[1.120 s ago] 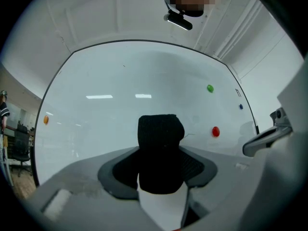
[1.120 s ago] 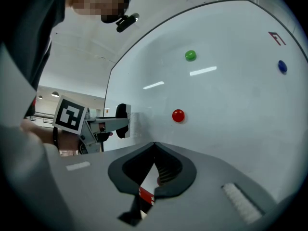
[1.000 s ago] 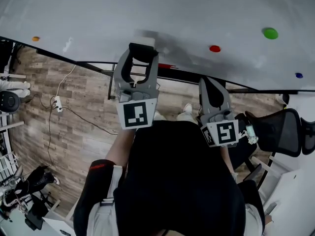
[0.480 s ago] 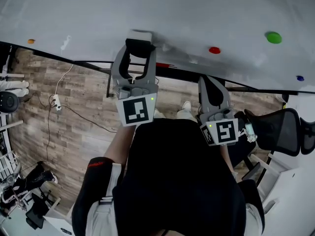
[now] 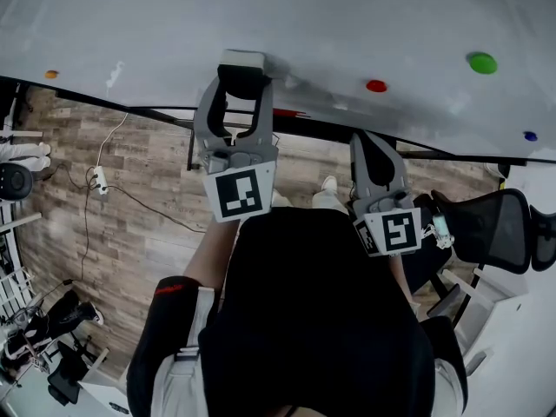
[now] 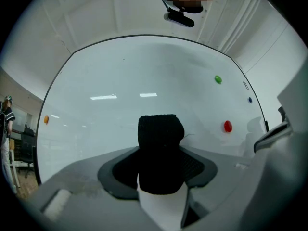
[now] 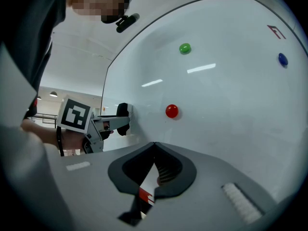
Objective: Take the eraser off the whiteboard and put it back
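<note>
My left gripper [image 5: 242, 78] points level at the whiteboard [image 5: 365, 16]; its jaws stand partway apart and are clamped on the eraser [image 5: 241, 60], one pad on each side of it. The eraser is a black-and-white block; it sits square in my grip with its far end right up against the board's surface, and in the left gripper view its dark knitted part fills the gap between the jaws. My right gripper [image 5: 368, 142] hangs lower and off to the right, well apart from the eraser; its jaws are closed tip to tip with nothing held between them, and its tips are near the board's dark lower edge. On the board a red magnet [image 5: 376, 86] sits to the right of the eraser; a green magnet [image 5: 480, 61] is further right and a little higher; a blue magnet [image 5: 528, 135] is near the right end; an orange magnet [image 5: 51, 75] is far off to the left. Below the board is a wood-patterned floor [image 5: 130, 224]; a white power strip [image 5: 102, 183] with its cable lies on it at the left; a black chair [image 5: 491, 233] stands at the right.
</note>
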The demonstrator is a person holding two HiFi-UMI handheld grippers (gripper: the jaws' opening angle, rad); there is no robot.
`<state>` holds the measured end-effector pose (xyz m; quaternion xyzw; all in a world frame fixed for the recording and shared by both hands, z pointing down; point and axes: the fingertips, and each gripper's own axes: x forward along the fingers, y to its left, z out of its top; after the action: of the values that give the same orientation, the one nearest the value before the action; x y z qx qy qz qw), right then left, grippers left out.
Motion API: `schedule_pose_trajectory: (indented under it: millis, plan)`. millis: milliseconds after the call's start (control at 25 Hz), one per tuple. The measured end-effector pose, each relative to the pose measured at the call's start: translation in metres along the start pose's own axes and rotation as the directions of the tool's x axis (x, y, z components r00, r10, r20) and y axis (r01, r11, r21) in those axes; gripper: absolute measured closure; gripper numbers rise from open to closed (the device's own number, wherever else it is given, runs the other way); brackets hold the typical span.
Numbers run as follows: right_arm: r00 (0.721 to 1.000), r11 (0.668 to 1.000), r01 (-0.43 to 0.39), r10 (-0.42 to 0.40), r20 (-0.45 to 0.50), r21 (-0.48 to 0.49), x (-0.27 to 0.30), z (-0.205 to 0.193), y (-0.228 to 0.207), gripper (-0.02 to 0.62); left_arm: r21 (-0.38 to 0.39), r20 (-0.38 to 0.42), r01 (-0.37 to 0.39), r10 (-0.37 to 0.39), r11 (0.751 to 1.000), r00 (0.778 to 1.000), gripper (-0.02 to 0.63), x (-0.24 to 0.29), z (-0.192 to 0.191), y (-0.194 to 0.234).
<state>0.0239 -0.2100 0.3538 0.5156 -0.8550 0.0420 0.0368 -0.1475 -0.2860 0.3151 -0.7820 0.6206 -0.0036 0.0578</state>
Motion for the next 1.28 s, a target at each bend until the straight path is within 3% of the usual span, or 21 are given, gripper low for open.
schedule_pose_trajectory:
  millis: [360,600,1160,1280]
  plan:
    - [1.000,1.000,-0.005,0.005,0.007,-0.002,-0.006,0.000,0.004,0.594,0.009,0.015,0.009,-0.009,1.000,1.000,0.369,-0.001,0.000,-0.003]
    - [1.000,1.000,0.004,-0.004,0.012,-0.001,-0.013,0.002,0.009,0.594,0.022,0.011,0.046,-0.046,0.999,0.999,0.311,-0.008,-0.003,-0.008]
    - [1.000,1.000,-0.011,0.011,0.027,-0.003,-0.033,0.004,0.033,0.594,0.017,0.011,0.070,-0.071,0.997,0.997,0.313,-0.048,-0.003,-0.012]
    - [0.999,1.000,-0.022,0.022,0.033,-0.003,-0.037,0.003,0.041,0.594,0.021,0.017,0.091,-0.091,0.996,0.996,0.359,-0.061,0.001,-0.014]
